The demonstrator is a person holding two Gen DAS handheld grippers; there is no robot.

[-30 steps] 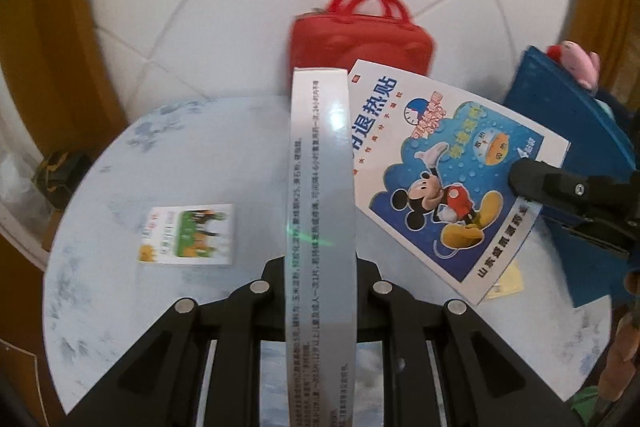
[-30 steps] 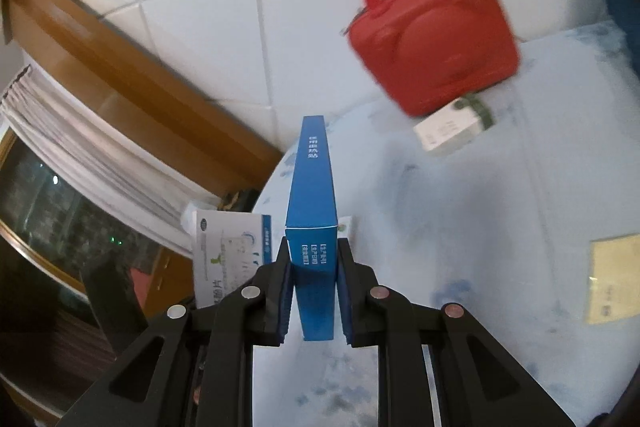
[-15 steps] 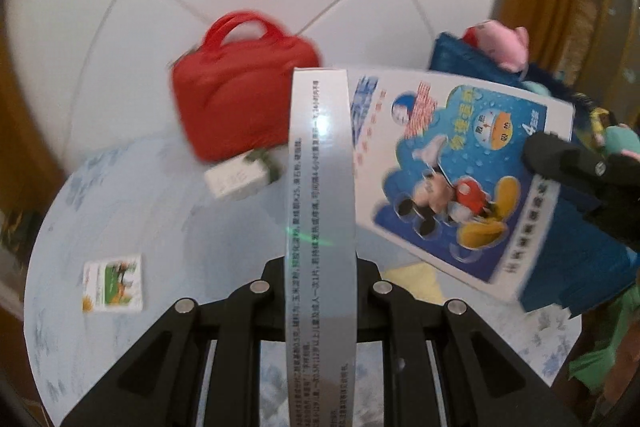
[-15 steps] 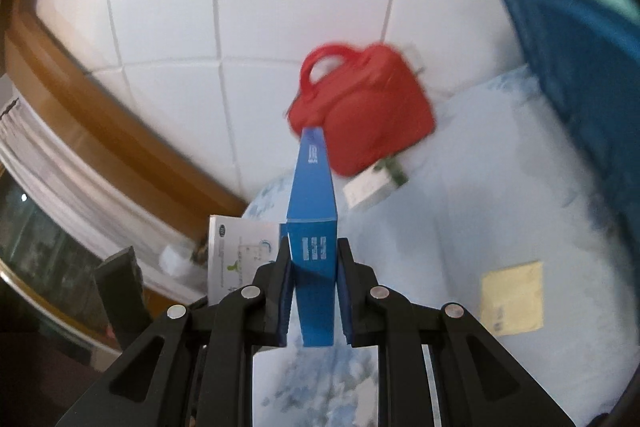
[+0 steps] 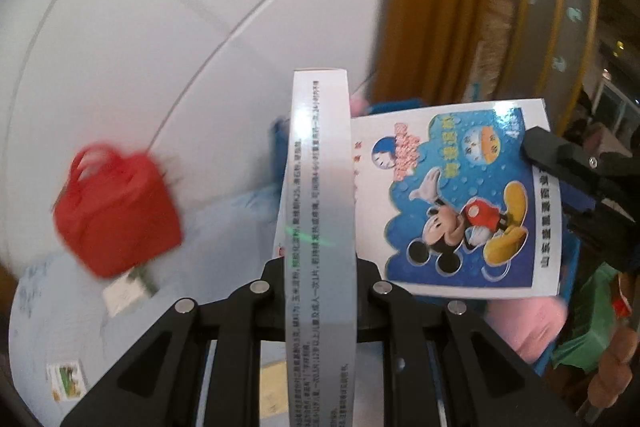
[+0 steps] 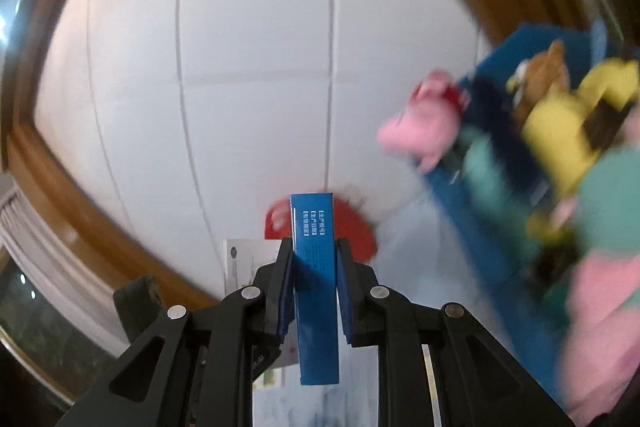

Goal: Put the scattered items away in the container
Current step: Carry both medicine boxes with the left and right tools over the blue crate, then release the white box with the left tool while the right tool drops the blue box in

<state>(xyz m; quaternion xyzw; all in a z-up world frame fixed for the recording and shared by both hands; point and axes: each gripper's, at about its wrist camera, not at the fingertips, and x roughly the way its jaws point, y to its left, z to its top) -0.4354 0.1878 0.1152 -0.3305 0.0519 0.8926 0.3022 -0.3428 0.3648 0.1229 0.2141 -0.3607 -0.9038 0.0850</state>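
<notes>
My left gripper (image 5: 320, 279) clamps a white box (image 5: 319, 211) edge-on, long axis pointing away; my right gripper (image 6: 314, 291) clamps a blue box (image 6: 315, 267) likewise. The blue container (image 6: 472, 195) is blurred.

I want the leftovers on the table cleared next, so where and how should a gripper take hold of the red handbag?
Judging from the left wrist view, take the red handbag by its looped handles, coming down from above. It stands upright on the table with the handles at the top and free, while its body looks too wide for the fingers. A small white box sits against its base, so a low side approach looks crowded.
</notes>
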